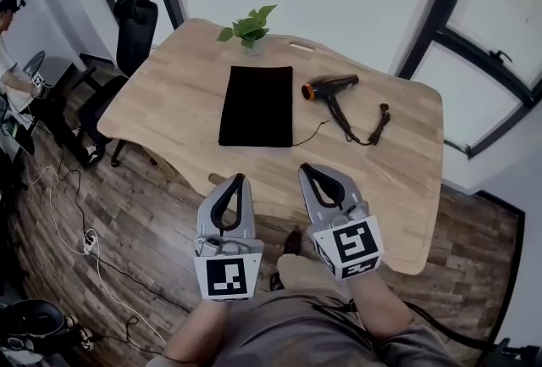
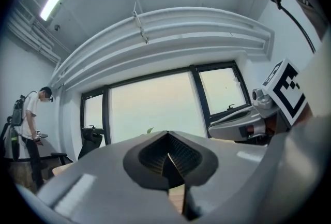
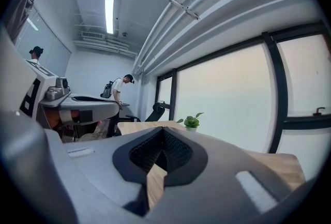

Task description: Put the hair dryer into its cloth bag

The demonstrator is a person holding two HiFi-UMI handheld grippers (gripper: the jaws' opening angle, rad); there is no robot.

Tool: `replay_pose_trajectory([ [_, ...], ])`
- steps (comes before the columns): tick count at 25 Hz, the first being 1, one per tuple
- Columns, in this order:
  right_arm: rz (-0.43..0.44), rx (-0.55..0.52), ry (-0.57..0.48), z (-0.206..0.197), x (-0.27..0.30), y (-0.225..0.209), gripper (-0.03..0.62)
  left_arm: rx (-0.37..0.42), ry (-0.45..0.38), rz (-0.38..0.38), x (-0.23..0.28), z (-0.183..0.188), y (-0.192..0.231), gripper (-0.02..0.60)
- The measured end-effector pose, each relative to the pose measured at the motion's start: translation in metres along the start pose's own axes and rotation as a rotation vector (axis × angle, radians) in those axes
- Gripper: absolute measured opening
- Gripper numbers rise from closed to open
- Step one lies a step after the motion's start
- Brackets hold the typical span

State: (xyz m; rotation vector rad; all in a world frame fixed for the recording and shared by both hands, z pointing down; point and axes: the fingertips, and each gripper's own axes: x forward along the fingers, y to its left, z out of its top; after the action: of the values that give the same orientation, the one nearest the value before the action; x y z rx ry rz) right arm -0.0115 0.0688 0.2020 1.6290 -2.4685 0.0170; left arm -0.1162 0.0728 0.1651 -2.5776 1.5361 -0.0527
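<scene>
A black cloth bag [image 1: 257, 105] lies flat on the wooden table [image 1: 169, 94], with a thin drawstring trailing from its near right corner. To its right lies the black hair dryer [image 1: 329, 86] with an orange nozzle ring, its cord [image 1: 362, 126] coiled beside it. My left gripper [image 1: 228, 185] and right gripper [image 1: 315, 177] are held side by side at the table's near edge, well short of both objects. Both are shut with nothing between the jaws. In the left gripper view the left gripper [image 2: 169, 158] points at the windows; the right gripper [image 3: 162, 155] does likewise.
A small potted plant [image 1: 249, 26] stands at the table's far edge behind the bag. A black office chair [image 1: 134, 26] is at the far left. A person [image 1: 10, 43] stands at the left by another desk. Cables [image 1: 76, 230] run over the wooden floor.
</scene>
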Motion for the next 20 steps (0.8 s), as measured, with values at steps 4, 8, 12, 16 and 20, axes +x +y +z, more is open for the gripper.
replay_pose_trajectory([
  [4,0.008,0.016,0.027,-0.011,0.033,-0.015,0.028,-0.001,0.024,-0.009,0.035,-0.012,0.011,0.0],
  [8,0.011,0.024,0.035,-0.014,0.07,-0.036,0.028,-0.001,0.033,-0.011,0.074,-0.018,0.027,0.0],
  [12,0.017,0.048,0.038,-0.017,0.105,-0.062,0.028,0.025,0.032,-0.02,0.113,-0.02,0.037,0.0],
  [16,0.044,0.053,0.026,-0.007,0.132,-0.078,0.028,0.059,0.037,-0.011,0.146,-0.018,0.046,0.0],
  [20,0.057,0.053,0.034,-0.008,0.152,-0.086,0.028,0.06,0.047,0.013,0.164,-0.017,0.059,0.0],
])
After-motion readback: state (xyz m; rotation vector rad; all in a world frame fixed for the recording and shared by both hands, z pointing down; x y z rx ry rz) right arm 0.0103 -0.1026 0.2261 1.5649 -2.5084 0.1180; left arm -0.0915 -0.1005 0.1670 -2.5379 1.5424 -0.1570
